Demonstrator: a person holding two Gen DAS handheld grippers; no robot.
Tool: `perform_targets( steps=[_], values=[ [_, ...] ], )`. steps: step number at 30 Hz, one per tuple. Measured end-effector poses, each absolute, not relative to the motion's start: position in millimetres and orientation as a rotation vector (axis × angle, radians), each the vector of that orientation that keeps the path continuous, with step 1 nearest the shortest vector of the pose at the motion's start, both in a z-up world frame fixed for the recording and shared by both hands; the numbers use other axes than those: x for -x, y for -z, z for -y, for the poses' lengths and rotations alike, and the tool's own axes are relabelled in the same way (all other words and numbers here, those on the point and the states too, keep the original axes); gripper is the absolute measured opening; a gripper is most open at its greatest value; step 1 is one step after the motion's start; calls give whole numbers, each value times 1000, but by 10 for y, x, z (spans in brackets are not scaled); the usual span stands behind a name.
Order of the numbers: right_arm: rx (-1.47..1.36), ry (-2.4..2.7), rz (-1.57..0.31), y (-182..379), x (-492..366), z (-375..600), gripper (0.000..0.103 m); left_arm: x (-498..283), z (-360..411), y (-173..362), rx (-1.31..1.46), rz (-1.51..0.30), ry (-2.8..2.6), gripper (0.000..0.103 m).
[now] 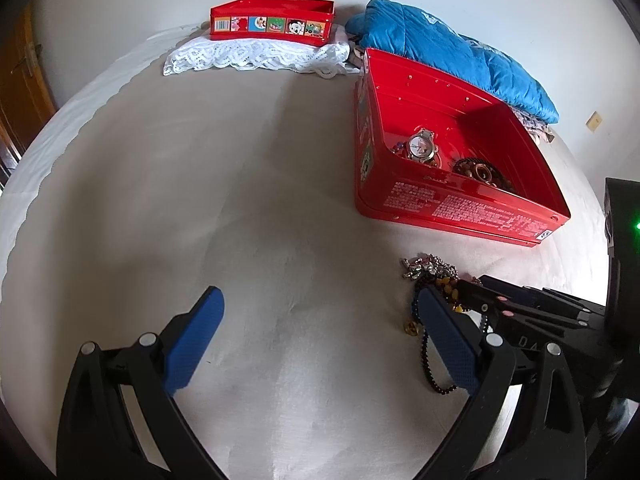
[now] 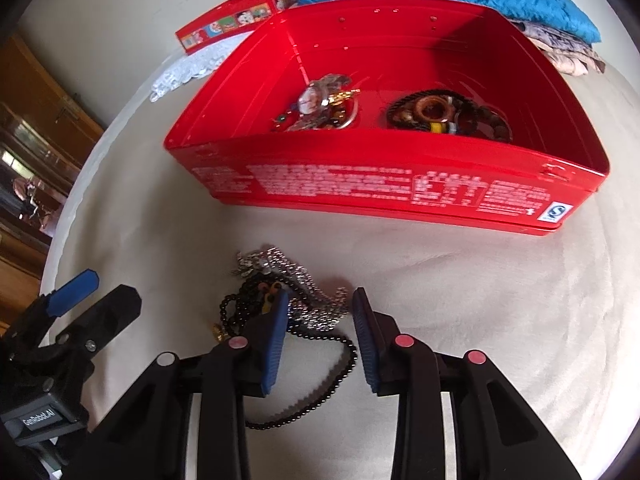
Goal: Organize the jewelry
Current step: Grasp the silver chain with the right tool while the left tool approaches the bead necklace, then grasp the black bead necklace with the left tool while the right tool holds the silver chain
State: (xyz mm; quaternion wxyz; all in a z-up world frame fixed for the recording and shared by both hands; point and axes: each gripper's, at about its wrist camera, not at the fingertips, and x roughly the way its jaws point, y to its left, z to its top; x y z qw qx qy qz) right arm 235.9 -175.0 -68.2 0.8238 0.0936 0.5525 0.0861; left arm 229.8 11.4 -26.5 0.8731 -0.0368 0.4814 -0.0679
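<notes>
Red tin [image 2: 400, 192] sits open on the bed [image 2: 480, 300], beyond the loose jewelry heap [image 2: 304, 304]. Right tongs [image 2: 320, 312] straddle that silver-and-black-bead tangle, jaws narrow but seemingly not pinching yet. Left tongs [image 1: 320, 312] gape wide, empty, just beside it. The black bead strand [image 2: 320, 392] trails back under the right tongs.

One open red tin [image 2: 360, 184], one red lid [image 1: 272, 24], one wristwatch [image 1: 420, 146], perhaps three loose necklaces [image 2: 296, 300]

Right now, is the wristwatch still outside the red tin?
No. The wristwatch lies inside the open red tin, near its left wall, beside a pile of brown beaded bracelets.
</notes>
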Motion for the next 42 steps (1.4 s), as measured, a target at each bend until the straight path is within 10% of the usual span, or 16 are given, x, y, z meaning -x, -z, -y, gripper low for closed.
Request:
perform_targets(
  steps=[27, 42],
  values=[
    [-376, -268, -919, -167, -1875, 2424, 4, -2302, -41, 327, 51, -1004, 164, 97],
    [-291, -195, -1155, 476, -1930, 2437, 16, -2256, 56, 359, 22, -1000, 223, 97]
  ],
)
